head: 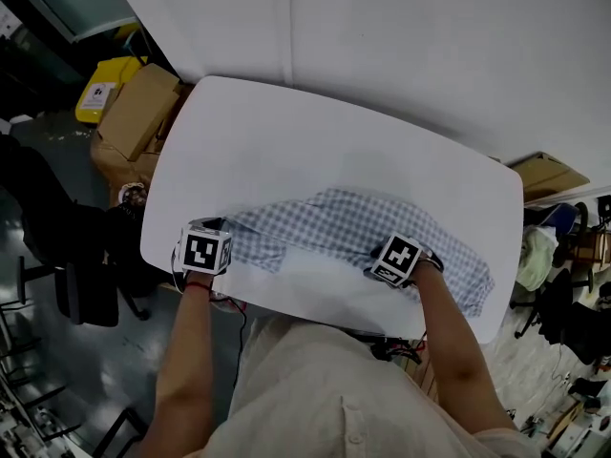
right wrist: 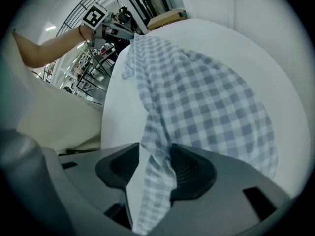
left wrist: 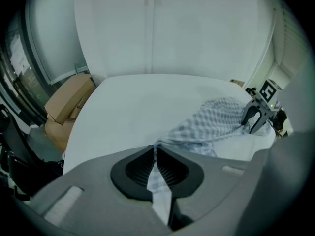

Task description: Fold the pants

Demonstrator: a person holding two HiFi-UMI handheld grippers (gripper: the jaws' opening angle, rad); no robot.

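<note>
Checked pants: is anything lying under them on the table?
Only the white table shows around the checked pants; nothing sticks out from beneath. What lies under the bunched cloth itself is covered and cannot be seen.

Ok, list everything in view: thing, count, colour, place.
pants: one, blue-white check, rumpled on the table's near side
table: one, white, centre
cardboard boxes: at least two, brown, on the floor left of the table
yellow container: one, yellow, on the floor beside those boxes
left hand-held gripper: one, grey, shut on the pants' edge
right hand-held gripper: one, grey, open, cloth lying between its jaws
person's forearms: two, bare, at the near edge
</note>
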